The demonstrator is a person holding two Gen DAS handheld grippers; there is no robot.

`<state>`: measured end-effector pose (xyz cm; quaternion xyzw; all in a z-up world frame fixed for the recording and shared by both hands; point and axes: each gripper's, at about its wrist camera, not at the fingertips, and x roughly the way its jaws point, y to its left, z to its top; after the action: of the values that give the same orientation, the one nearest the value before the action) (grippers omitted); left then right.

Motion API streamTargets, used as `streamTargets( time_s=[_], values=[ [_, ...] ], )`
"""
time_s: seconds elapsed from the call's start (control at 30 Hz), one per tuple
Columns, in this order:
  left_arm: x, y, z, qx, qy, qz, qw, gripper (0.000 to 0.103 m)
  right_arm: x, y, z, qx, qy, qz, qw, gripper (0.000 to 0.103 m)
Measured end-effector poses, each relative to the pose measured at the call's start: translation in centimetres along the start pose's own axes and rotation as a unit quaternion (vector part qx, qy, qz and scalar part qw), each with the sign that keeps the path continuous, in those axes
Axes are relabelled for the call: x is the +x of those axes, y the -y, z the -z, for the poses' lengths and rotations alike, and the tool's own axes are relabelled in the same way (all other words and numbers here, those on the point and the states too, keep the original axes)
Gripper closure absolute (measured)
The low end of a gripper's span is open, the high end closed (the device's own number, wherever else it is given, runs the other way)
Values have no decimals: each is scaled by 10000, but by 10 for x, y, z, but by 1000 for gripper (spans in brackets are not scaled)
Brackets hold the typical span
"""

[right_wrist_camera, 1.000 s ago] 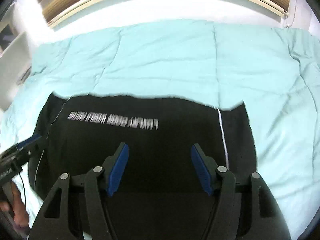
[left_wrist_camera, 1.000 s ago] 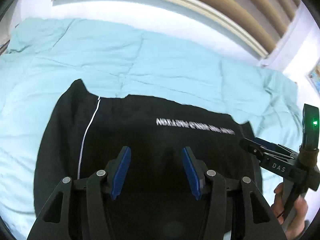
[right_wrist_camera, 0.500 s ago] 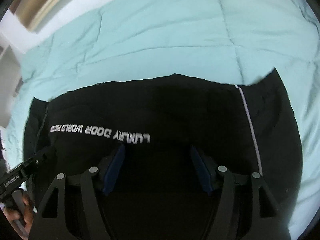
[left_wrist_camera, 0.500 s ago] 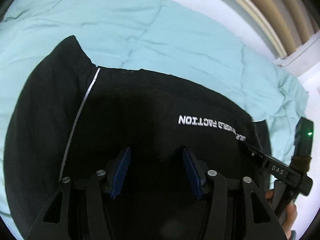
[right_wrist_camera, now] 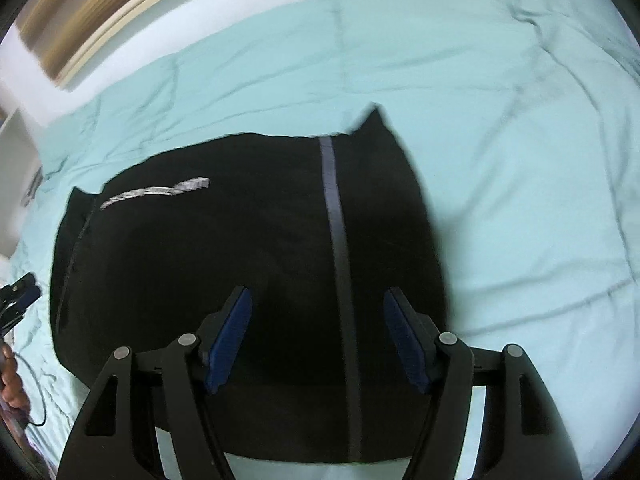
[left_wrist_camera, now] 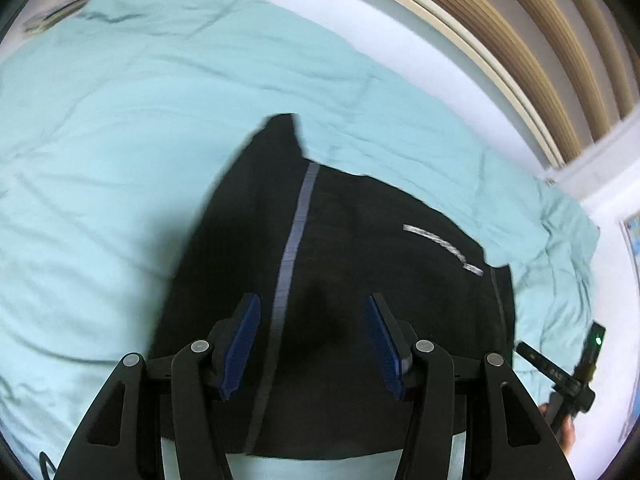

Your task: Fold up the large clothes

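Note:
A black garment (left_wrist_camera: 360, 240) with white lettering (left_wrist_camera: 440, 244) lies flat on the teal bed cover (left_wrist_camera: 100, 140). My left gripper (left_wrist_camera: 312, 300) hovers open over the garment's left part, beside a grey stripe (left_wrist_camera: 296, 224), with nothing clamped. In the right wrist view the same garment (right_wrist_camera: 200, 260) fills the middle. My right gripper (right_wrist_camera: 318, 290) hangs over its right part, astride the other stripe (right_wrist_camera: 332, 200); its jaws are opening and the pads press on nothing. Each gripper shows at the other view's edge: the right gripper (left_wrist_camera: 560, 372) and the left gripper (right_wrist_camera: 18, 292).
The bed cover (right_wrist_camera: 520, 160) spreads wide around the garment on all sides. A slatted wooden headboard (left_wrist_camera: 540, 40) runs along the far side. A white shelf (right_wrist_camera: 16, 152) stands at the left, and a thin cable (right_wrist_camera: 36, 400) trails by the person's hand (right_wrist_camera: 10, 380).
The grippers have moved apart: the left one toward the garment's left stripe, the right one toward its right stripe. The lettering has slid toward each view's side. The right jaws stand slightly wider.

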<state>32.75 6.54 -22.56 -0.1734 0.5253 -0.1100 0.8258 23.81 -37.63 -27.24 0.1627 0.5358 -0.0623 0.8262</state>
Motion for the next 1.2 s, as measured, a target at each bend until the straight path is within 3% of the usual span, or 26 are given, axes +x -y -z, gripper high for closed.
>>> streamTargets(
  time_s=[0.23, 0.37, 0.5, 0.57, 0.63, 0.8, 1.0, 1.13, 1.2],
  values=[
    [-1, -43, 1, -415, 56, -467, 9980, 46, -6, 55, 11, 362, -110, 313, 9988, 30],
    [21, -66, -7, -606, -58, -464, 9971, 46, 14, 61, 6, 357, -247, 352, 9984, 30],
    [46, -76, -17, -721, -229, -89, 9971, 46, 44, 67, -1, 461, -513, 144, 9975, 28],
    [63, -81, -22, -776, -427, 123, 9960, 43, 55, 69, -5, 491, -588, 143, 9970, 13],
    [78, -82, -26, -808, -621, 196, 9946, 39, 62, 73, -9, 458, -621, 246, 9967, 7],
    [106, -80, -33, -856, -875, 600, 9907, 35, 70, 88, -20, 655, -738, -336, 9946, 7],
    [110, -74, -36, -698, -904, 707, 9909, 35, 48, 96, -25, 870, -576, -1134, 9881, 10],
    [114, -78, -34, -824, -1024, 914, 9871, 35, 66, 91, -28, 713, -786, -926, 9900, 10],
    [116, -79, -33, -853, -1081, 1011, 9853, 34, 82, 93, -25, 811, -956, -1186, 9850, 10]
  ],
)
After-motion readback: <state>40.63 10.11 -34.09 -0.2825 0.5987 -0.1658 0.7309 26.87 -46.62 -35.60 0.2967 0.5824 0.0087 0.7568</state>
